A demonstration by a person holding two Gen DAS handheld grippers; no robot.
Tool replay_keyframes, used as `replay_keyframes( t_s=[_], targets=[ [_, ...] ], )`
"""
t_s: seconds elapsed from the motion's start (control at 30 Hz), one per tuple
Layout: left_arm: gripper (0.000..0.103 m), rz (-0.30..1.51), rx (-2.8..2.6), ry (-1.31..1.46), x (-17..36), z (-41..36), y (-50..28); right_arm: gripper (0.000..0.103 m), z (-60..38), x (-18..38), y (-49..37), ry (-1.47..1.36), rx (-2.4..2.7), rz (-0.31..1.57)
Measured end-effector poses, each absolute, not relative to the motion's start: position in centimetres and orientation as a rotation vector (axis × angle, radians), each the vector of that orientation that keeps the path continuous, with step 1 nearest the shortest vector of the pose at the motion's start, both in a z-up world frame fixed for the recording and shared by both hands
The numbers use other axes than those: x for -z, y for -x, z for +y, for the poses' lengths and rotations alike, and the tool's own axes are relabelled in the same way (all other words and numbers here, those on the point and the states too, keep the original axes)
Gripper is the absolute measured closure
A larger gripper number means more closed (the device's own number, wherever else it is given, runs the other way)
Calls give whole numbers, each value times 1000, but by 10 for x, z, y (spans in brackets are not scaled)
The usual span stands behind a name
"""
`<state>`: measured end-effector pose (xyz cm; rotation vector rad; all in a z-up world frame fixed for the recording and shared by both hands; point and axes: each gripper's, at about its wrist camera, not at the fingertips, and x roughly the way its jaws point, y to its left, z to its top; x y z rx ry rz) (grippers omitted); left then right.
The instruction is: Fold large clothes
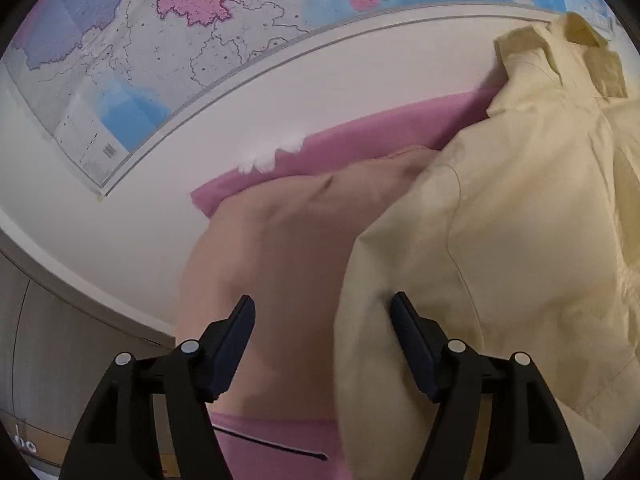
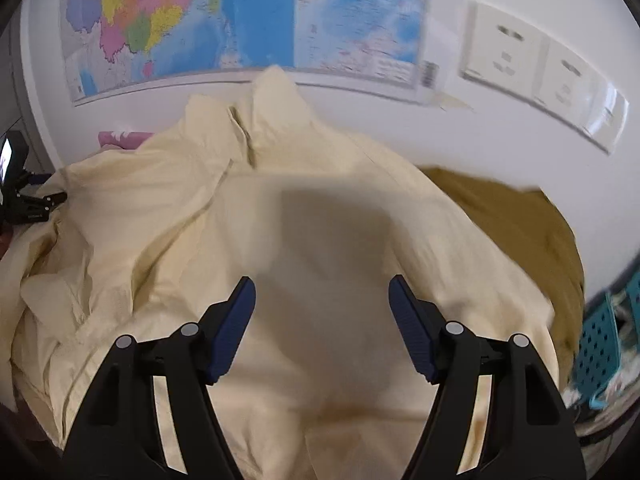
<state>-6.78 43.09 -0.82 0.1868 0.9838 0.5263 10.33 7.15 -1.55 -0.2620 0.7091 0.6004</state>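
Observation:
A large pale yellow shirt [image 2: 312,216] lies crumpled on the surface, collar [image 2: 264,108] towards the wall. It also shows in the left wrist view [image 1: 500,216], at the right. My left gripper [image 1: 322,310] is open and empty, hovering at the shirt's left edge, over a peach-pink garment [image 1: 272,248]. My right gripper [image 2: 322,292] is open and empty, just above the shirt's middle. The left gripper [image 2: 36,204] shows in the right wrist view at the shirt's far left edge.
A pink cloth [image 1: 360,140] lies under the garments by the white wall. A mustard-brown garment [image 2: 520,216] lies right of the shirt. A teal perforated basket [image 2: 604,340] stands at the far right. A map [image 2: 240,16] and wall sockets [image 2: 516,52] are on the wall.

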Motion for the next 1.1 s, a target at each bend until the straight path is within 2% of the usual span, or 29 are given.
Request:
replay_keyframes(
  t_s=[0.07,0.17,0.23,0.3,0.47,0.5,0.53,0.6,0.63,0.67,0.73,0.83,0.9,0.97,1.03,1.1],
  targets=[
    [34,928,-464,-107,-2,428,85,33,43,11,-81,215,-603,686],
    [23,836,-358,44,-23,429,120,21,-2,8,-46,117,-581,651],
    [20,784,-230,131,-32,424,147,20,-45,14,-24,16,-540,651],
    [13,751,-133,166,-34,407,164,19,-80,32,-14,-83,-511,702],
    [8,787,27,165,-12,358,194,18,-118,94,-4,-321,-579,888],
    [8,803,39,158,-7,353,195,21,-120,102,-4,-368,-633,909],
    [8,825,52,155,-1,347,194,30,-121,108,-4,-416,-686,919],
    [9,882,75,185,13,339,194,75,-120,112,-7,-471,-752,927],
    [21,911,65,197,19,338,191,89,-122,107,-8,-465,-763,913],
    [31,923,35,195,21,339,190,97,-126,98,-8,-452,-735,897],
    [56,930,2,184,22,343,190,98,-138,65,-8,-359,-652,825],
    [69,874,-114,118,1,356,194,99,-161,13,-9,-217,-521,719],
    [70,822,-167,98,-16,375,197,98,-165,-8,-13,-70,-395,661],
    [68,759,-252,49,-29,395,199,97,-170,-8,-23,-50,-366,666],
    [67,818,-436,-11,-24,420,187,97,-163,11,-38,-26,-314,714],
    [57,892,-636,-124,-5,432,174,91,-161,37,-50,-38,-270,774]
  ],
)
